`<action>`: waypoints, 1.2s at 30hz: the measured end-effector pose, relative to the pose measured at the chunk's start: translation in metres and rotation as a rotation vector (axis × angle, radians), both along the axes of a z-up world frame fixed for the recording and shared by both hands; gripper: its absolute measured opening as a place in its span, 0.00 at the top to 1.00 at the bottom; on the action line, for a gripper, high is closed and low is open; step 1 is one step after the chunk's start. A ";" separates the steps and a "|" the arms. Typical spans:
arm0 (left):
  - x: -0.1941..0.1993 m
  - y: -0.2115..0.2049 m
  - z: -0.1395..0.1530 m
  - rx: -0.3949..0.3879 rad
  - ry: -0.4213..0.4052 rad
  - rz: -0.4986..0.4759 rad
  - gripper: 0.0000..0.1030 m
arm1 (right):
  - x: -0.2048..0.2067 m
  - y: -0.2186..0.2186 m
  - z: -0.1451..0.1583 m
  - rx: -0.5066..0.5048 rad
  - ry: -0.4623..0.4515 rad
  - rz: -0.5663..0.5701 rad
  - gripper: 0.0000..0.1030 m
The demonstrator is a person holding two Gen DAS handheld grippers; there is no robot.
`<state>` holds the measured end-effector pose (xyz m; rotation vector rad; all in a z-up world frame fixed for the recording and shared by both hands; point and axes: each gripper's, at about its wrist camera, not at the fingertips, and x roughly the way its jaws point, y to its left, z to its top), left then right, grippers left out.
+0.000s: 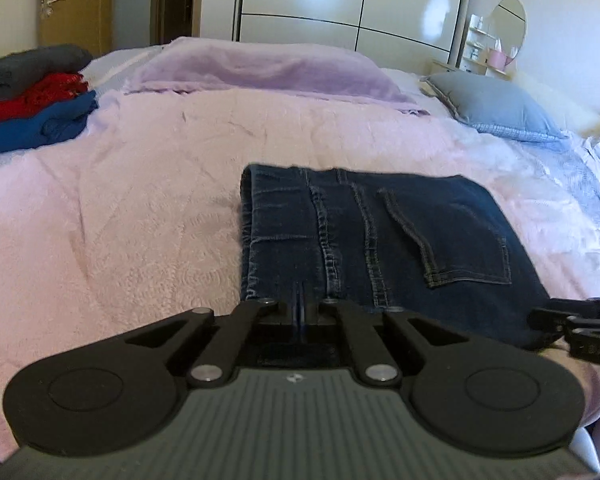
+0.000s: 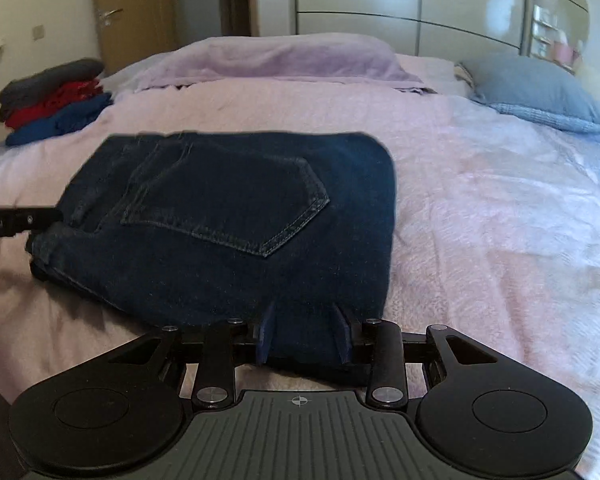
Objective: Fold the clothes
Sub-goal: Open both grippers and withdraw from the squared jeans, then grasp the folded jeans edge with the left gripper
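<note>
left wrist view: left gripper pressed together, right gripper spread astride the folded jeans; one-sided tug could unfold them.

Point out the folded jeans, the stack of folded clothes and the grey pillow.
Folded jeans [image 2: 228, 216]: right wrist view, on the back pocket.
Stack of folded clothes [image 1: 36, 124]: left wrist view, on the blue garment at the bottom.
Grey pillow [image 1: 496, 100]: left wrist view, on its middle.

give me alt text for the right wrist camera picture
Folded dark jeans lie back pocket up on a pink bedspread, their near edge between the right gripper's parted blue fingers. Folded clothes are stacked far left, a grey pillow far right.
</note>
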<state>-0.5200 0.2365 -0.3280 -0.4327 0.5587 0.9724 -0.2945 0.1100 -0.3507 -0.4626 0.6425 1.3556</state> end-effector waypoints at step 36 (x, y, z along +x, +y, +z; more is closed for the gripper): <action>0.004 -0.110 0.049 -0.061 0.161 0.024 0.69 | -0.058 -0.055 0.053 -0.136 0.051 -0.017 0.49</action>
